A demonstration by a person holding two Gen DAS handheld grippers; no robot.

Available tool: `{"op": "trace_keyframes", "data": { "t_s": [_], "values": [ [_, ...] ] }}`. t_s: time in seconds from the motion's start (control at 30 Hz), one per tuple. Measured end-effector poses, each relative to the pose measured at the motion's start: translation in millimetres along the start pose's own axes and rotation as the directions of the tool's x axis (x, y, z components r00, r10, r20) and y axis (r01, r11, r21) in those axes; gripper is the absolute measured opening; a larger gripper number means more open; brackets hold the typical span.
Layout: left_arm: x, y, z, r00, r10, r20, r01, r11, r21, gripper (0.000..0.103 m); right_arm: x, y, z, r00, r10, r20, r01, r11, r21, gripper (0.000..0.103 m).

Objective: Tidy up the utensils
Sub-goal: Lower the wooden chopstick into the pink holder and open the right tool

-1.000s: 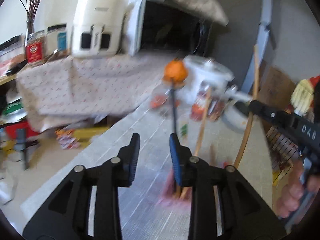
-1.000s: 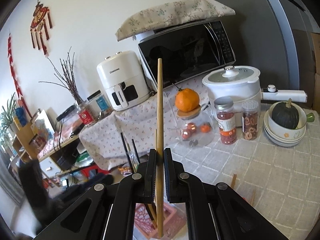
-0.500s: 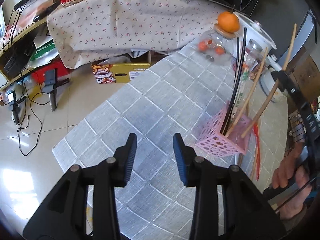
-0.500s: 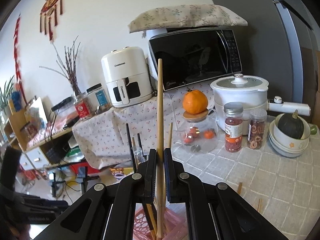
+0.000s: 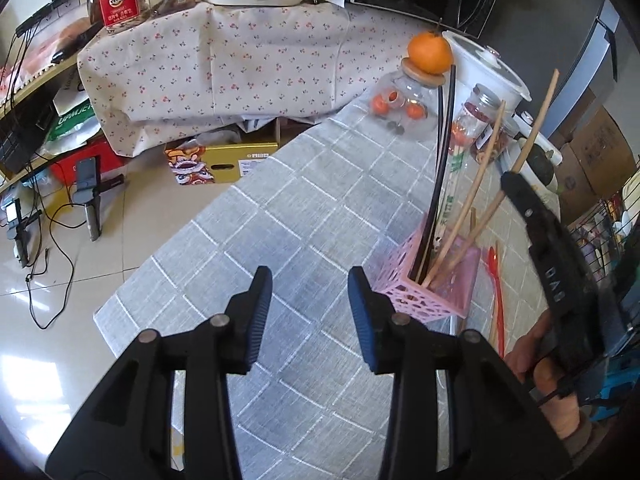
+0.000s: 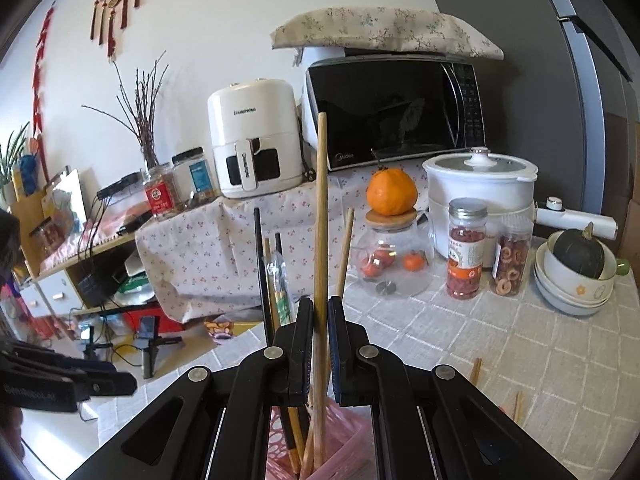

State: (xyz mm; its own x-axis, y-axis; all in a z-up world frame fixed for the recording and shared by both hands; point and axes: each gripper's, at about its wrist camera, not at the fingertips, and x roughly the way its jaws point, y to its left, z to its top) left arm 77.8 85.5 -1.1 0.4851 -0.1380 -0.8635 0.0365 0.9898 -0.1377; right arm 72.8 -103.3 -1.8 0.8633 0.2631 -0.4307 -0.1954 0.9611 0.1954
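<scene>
A pink perforated holder (image 5: 434,286) stands on the grey checked tablecloth and holds black chopsticks (image 5: 440,168) and wooden chopsticks (image 5: 476,204). My right gripper (image 6: 320,320) stands above the holder (image 6: 344,456), its jaws slightly parted around a long wooden chopstick (image 6: 320,208) whose lower end sits inside the holder. The same gripper (image 5: 510,178) shows in the left wrist view, on that chopstick (image 5: 538,124). My left gripper (image 5: 310,284) is open and empty, just left of the holder. A red spoon (image 5: 496,280) and loose wooden chopsticks (image 6: 476,370) lie on the cloth.
Behind the holder stand a glass jar (image 6: 394,258) topped with an orange (image 6: 391,192), two spice jars (image 6: 466,248), a white cooker (image 6: 480,188) and stacked bowls with a squash (image 6: 576,272). The table edge (image 5: 120,300) drops to the floor on the left.
The right gripper's jaws have eased apart around the wooden chopstick, now lowered further into the holder. The left gripper has drawn back from the holder and stays open.
</scene>
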Motion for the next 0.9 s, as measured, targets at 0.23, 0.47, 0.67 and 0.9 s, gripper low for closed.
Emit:
{"op": "trace_keyframes", "data": {
  "t_s": [0.23,0.47,0.67,0.9],
  "values": [
    [-0.7,-3.4,-1.8,1.000,-0.008,0.005,0.008,1.000,0.007,0.041,7.5,-2.3,-2.2,0.991,0.018,-0.130,-0.019,1.000,-0.009,0.008],
    [-4.7,-17.3,-4.4,1.000,-0.024,0.014,0.024,0.999,0.047,0.041,-20.0,-42.8,27.8,0.988,0.040,-0.151,-0.020,0.991,0.131,0.014],
    [-0.1,-35.6,-10.1,0.998,-0.048,-0.032,0.050,0.997,0.065,0.045,-46.8,-82.3,44.1,0.983,0.012,-0.185,0.021,0.984,0.177,0.020],
    [-1.0,-74.9,-28.5,0.995,-0.077,-0.057,0.084,0.986,0.143,0.050,-52.5,-127.3,35.8,0.942,-0.054,-0.332,0.137,0.963,0.231,0.040]
  ]
}}
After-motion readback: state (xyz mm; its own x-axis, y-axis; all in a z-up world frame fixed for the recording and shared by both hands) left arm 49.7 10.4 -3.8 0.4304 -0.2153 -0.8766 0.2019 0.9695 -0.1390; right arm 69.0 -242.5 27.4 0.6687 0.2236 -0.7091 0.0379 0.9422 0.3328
